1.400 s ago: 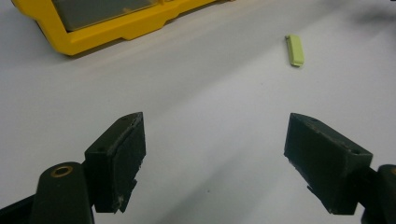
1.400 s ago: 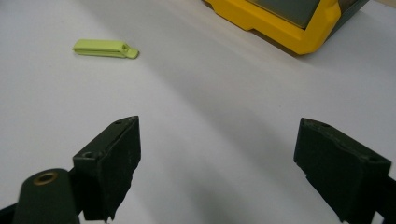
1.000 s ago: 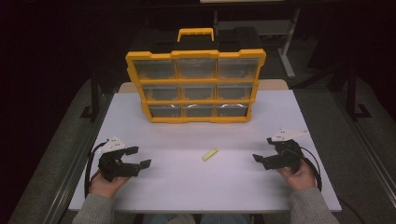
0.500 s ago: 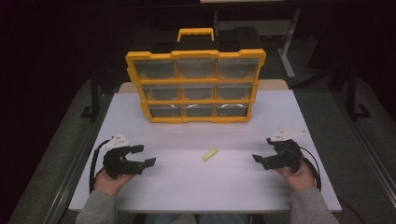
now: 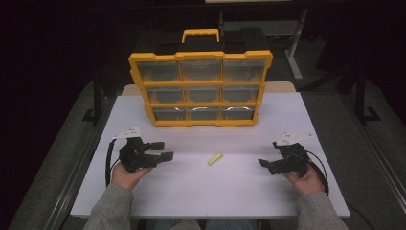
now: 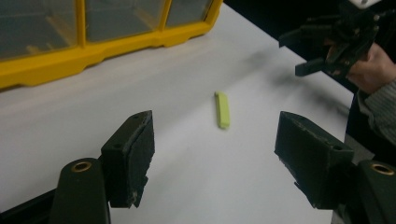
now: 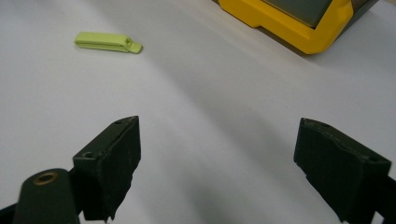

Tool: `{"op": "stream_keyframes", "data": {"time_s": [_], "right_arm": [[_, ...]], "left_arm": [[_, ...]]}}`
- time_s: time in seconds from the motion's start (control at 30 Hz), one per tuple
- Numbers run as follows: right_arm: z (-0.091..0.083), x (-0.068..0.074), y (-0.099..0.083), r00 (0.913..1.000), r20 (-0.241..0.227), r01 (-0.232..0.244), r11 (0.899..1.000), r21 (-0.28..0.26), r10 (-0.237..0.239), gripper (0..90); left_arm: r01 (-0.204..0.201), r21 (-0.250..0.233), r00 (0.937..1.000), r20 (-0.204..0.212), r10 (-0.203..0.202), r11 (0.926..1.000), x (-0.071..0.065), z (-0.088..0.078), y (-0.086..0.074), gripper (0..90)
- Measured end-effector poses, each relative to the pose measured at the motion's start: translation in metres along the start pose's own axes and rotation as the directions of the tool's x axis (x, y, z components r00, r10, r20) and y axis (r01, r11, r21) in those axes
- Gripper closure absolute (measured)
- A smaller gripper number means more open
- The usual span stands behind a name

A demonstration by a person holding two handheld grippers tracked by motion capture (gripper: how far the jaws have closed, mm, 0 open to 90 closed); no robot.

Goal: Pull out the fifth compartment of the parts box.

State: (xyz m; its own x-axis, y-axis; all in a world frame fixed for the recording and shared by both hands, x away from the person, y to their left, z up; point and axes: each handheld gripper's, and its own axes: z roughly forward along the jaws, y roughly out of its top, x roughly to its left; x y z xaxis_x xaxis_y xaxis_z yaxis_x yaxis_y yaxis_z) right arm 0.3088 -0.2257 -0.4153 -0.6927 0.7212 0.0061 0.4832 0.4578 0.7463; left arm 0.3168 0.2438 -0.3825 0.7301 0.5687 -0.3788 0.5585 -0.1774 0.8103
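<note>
— Near the middle of the white desk, what lies there?

— One small lime-green flat plastic clip, alone on the bare surface, with nothing touching it. It lies between the two grippers, a little nearer the front edge than the back one.

— And at the back edge?

— One yellow plastic organiser case stands upright there, with a yellow carry handle on top. Its face shows nine clear drawers, three rows of three. I cannot tell what the drawers hold.

— How many grippers?

— Two, each black and held in one hand. The left gripper sits toward the left edge, pointing across at the clip; the right gripper sits toward the right edge, pointing back at it.

— How do the left jaws stand?

— Wide apart, though they have just been closing a little. Nothing is between them; in the left gripper view the clip lies on the desk well ahead of the pads, and the right gripper shows farther off.

— The right jaws?

— Spread wide too, holding nothing. In the right gripper view the clip lies well ahead and off to one side, and a corner of the case shows beyond.
</note>
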Motion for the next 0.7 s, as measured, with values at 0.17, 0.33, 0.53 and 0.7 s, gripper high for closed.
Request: {"op": "stream_keyframes", "data": {"time_s": [0.17,0.33,0.53,0.7], "right_arm": [[-0.002,0.0,0.0,1.0,-0.005,-0.002,1.0,-0.005,0.001,13.7],[-0.001,-0.001,0.0,1.0,-0.004,-0.004,1.0,-0.007,0.004,13.7],[-0.003,-0.001,0.0,1.0,0.002,0.0,1.0,-0.021,0.0,13.7],[-0.002,0.0,0.0,1.0,-0.004,0.0,1.0,-0.019,0.0,13.7]], "left_arm": [[0.077,-0.032,0.9966,0.03,-0.076,0.9965,0.005,0.012,0.012,30.6],[0.136,-0.1,0.9904,0.041,-0.132,0.9857,0.01,0.019,0.018,33.1],[0.217,-0.157,0.976,0.057,-0.21,0.9635,0.016,0.027,0.026,32.1],[0.284,-0.2,0.9589,0.071,-0.275,0.9378,0.02,0.036,0.038,35.2]]}}
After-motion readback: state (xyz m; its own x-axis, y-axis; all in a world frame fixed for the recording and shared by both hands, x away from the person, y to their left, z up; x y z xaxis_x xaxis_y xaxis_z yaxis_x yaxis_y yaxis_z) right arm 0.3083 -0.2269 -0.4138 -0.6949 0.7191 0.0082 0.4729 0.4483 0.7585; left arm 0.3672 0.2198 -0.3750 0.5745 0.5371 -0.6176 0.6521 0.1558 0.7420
